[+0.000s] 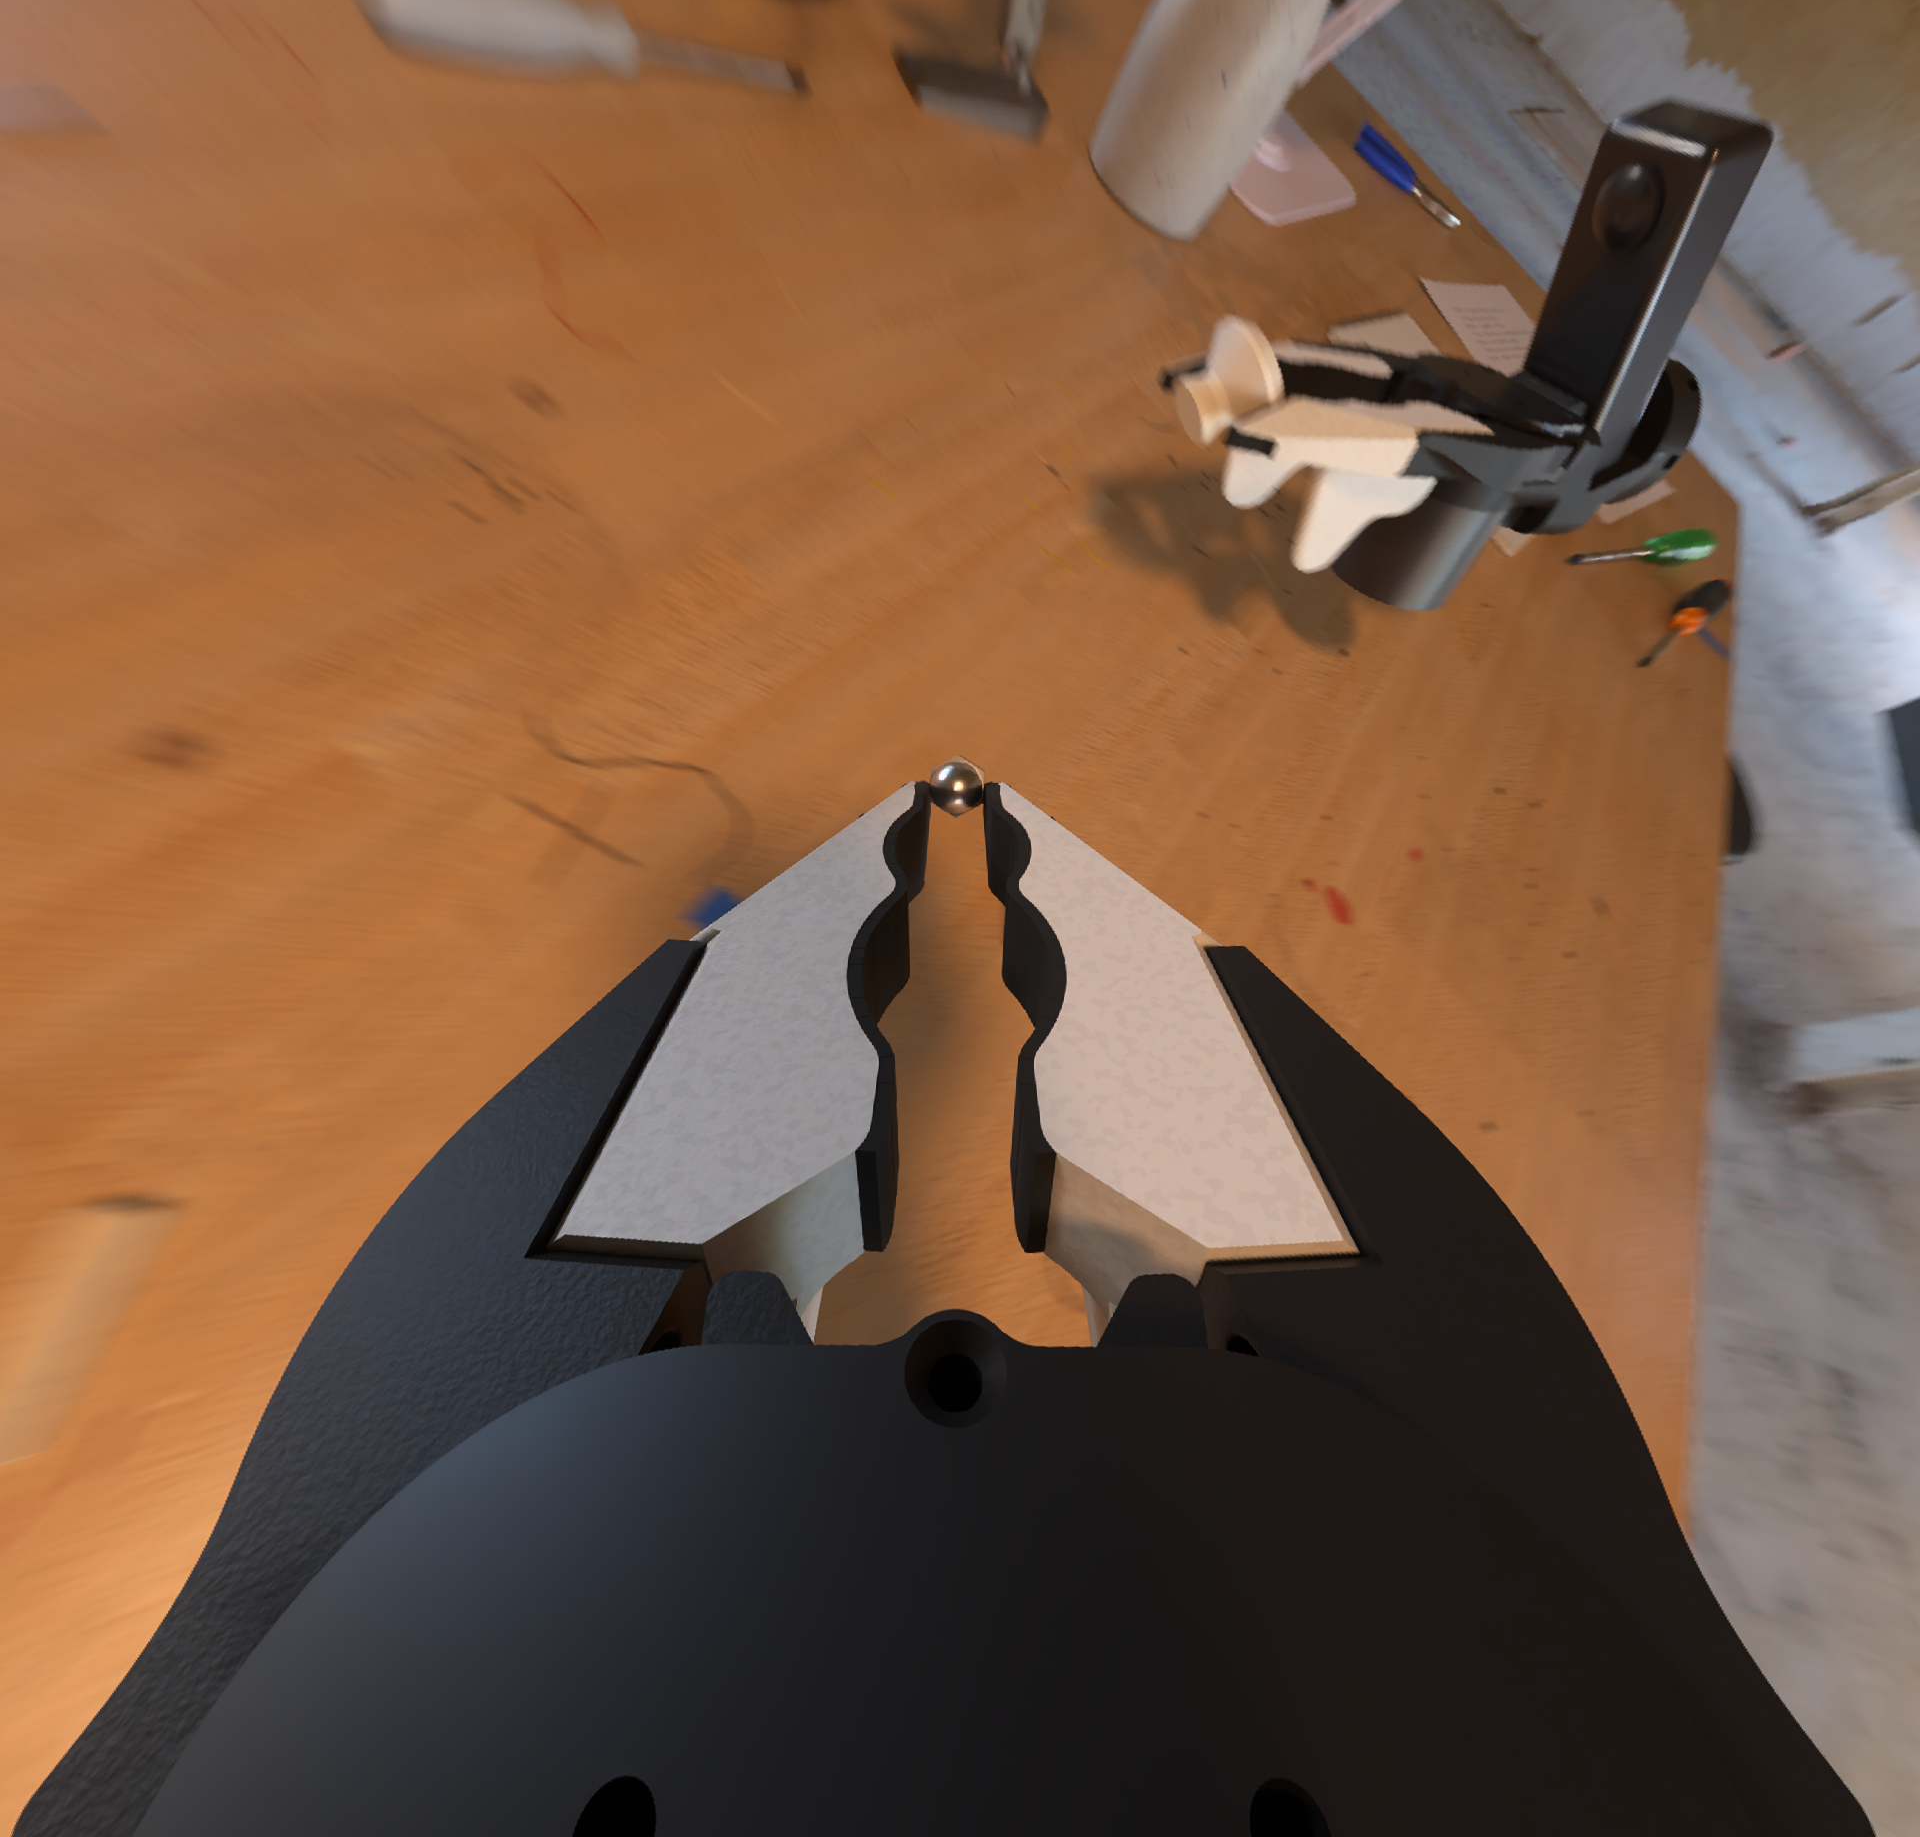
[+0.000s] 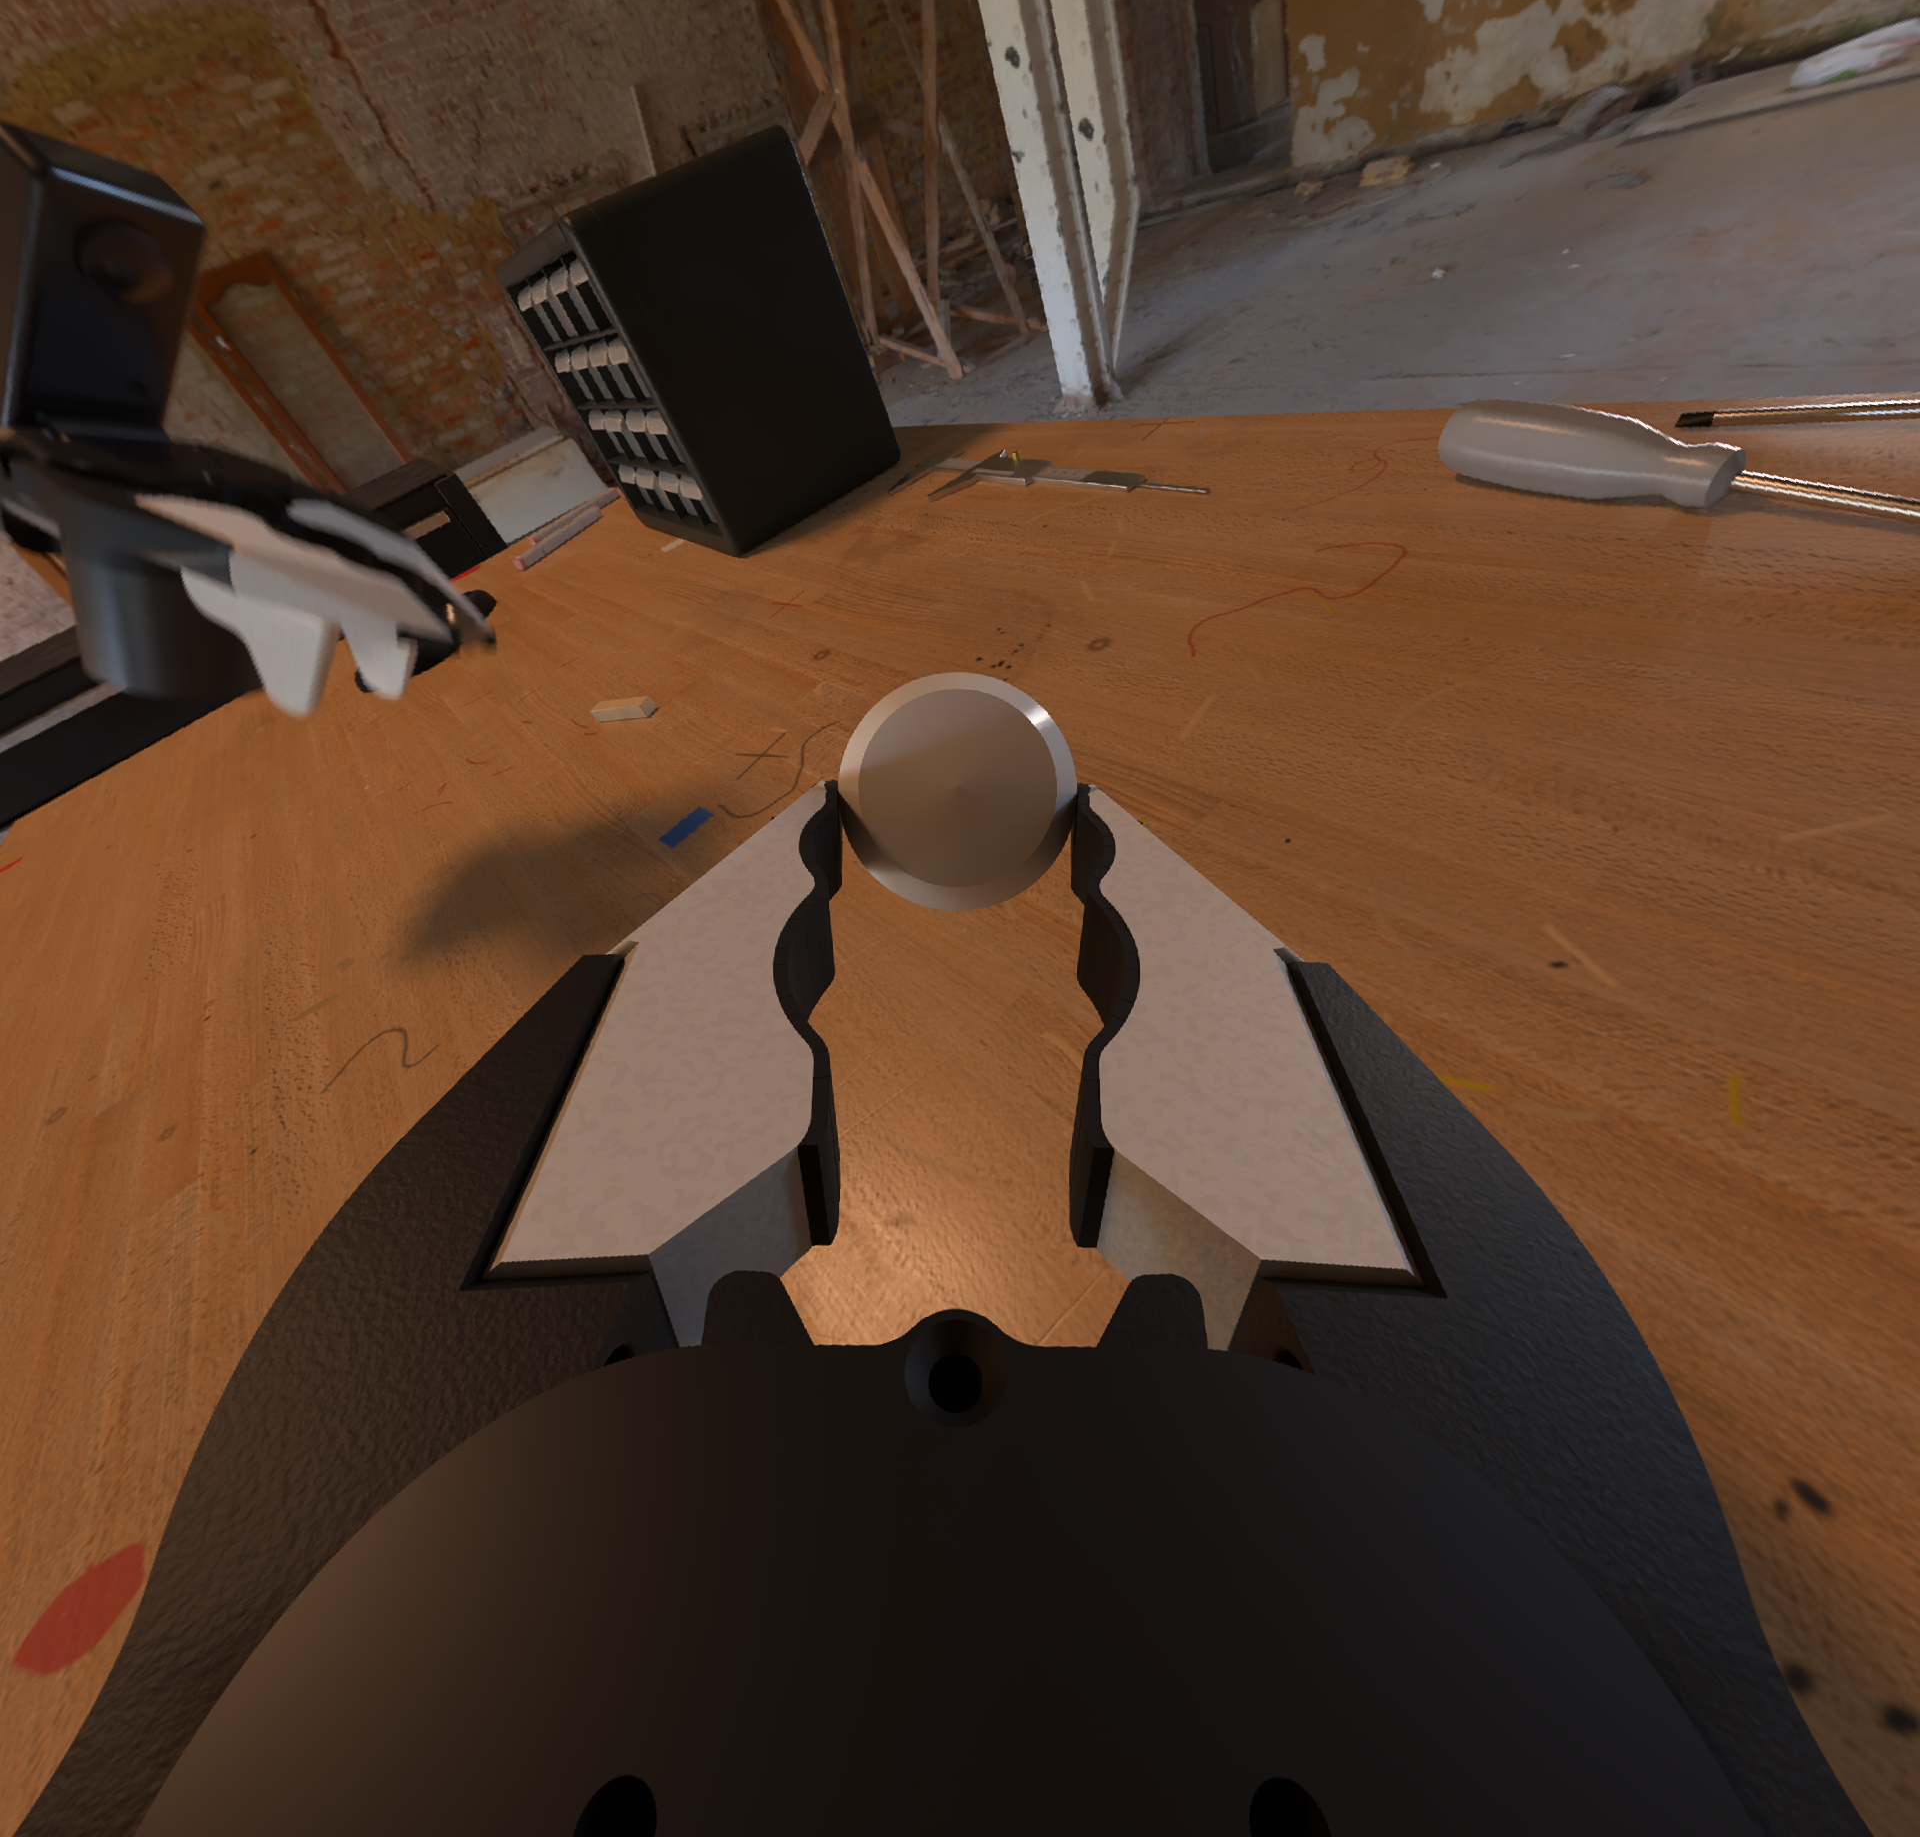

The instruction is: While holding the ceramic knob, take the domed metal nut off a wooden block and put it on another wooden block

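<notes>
Between the tips of the left gripper, the domed metal nut sits pinched in nearly closed jaws, clear above the workbench. A pale wooden block lies to the nut's lower left, the likely set-down target. Well right of the nut, the right gripper clamps the ceramic knob, jaws half open. No legible writing.

We see the left gripper pinching the nut at its very fingertips above the table. Farther right, the right gripper holds the pale knob. A wooden block lies blurred at left.
</notes>
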Controlling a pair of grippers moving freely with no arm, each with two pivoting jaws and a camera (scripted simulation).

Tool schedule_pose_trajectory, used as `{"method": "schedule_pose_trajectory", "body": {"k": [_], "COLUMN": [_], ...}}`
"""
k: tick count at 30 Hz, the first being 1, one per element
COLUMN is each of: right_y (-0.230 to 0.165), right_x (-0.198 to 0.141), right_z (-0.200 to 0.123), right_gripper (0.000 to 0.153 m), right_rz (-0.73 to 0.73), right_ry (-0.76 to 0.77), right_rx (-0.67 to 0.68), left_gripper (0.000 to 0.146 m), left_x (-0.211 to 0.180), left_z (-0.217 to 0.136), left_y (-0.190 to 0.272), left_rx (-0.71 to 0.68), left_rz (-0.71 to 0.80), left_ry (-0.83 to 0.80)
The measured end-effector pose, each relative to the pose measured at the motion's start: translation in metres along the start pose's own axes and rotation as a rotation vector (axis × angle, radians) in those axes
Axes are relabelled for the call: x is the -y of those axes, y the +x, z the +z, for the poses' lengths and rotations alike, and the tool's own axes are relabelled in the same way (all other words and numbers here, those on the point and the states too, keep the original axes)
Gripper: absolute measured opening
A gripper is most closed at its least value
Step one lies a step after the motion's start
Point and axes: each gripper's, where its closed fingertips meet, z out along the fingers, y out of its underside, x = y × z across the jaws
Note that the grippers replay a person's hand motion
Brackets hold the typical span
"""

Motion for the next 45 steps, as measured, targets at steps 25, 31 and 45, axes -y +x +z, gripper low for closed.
{"method": "schedule_pose_trajectory", "body": {"k": [25,31,45], "right_y": [-0.003,0.01,0.174], "right_x": [0.003,0.014,-0.018], "right_z": [-0.002,-0.017,-0.13], "right_gripper": [0.044,0.044,0.044], "right_rz": [0.008,-0.009,-0.226], "right_ry": [0.016,0.044,-0.488], "right_rx": [0.025,-0.032,-0.534], "left_gripper": [0.01,0.049,0.051], "left_x": [-0.086,-0.035,0.063], "left_z": [0.096,0.067,-0.048], "left_y": [0.028,0.023,-0.166], "left_rx": [0.142,0.084,0.627], "left_rz": [0.212,0.192,0.069], "left_ry": [-0.394,-0.118,0.473]}}
